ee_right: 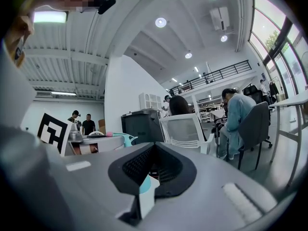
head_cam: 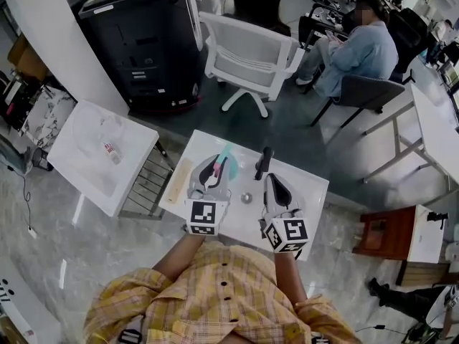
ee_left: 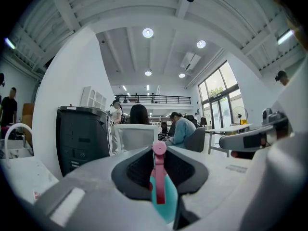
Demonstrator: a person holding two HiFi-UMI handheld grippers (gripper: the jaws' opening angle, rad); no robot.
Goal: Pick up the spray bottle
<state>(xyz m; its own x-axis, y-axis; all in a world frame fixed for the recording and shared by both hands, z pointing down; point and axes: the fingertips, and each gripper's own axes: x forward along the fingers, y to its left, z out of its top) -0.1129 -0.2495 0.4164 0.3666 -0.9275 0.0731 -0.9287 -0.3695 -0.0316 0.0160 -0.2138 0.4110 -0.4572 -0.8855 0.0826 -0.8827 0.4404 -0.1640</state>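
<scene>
The left gripper (head_cam: 214,170) pinches a blue-green spray bottle (ee_left: 166,201) with a pink top, above the white table (head_cam: 313,192); the right gripper (head_cam: 275,185) has its jaws pressed together

The left gripper (head_cam: 217,168) and the right gripper (head_cam: 270,183) are held out side by side in front of the chest, both pointed level and away from the body. They are carried on the left forearm (head_cam: 174,255) and the right forearm (head_cam: 288,269), which are bent forward. The left gripper's jaws are clamped on a teal spray bottle (ee_left: 162,196) with a pink trigger, while the right gripper's jaws are seen drawn close together.
</scene>
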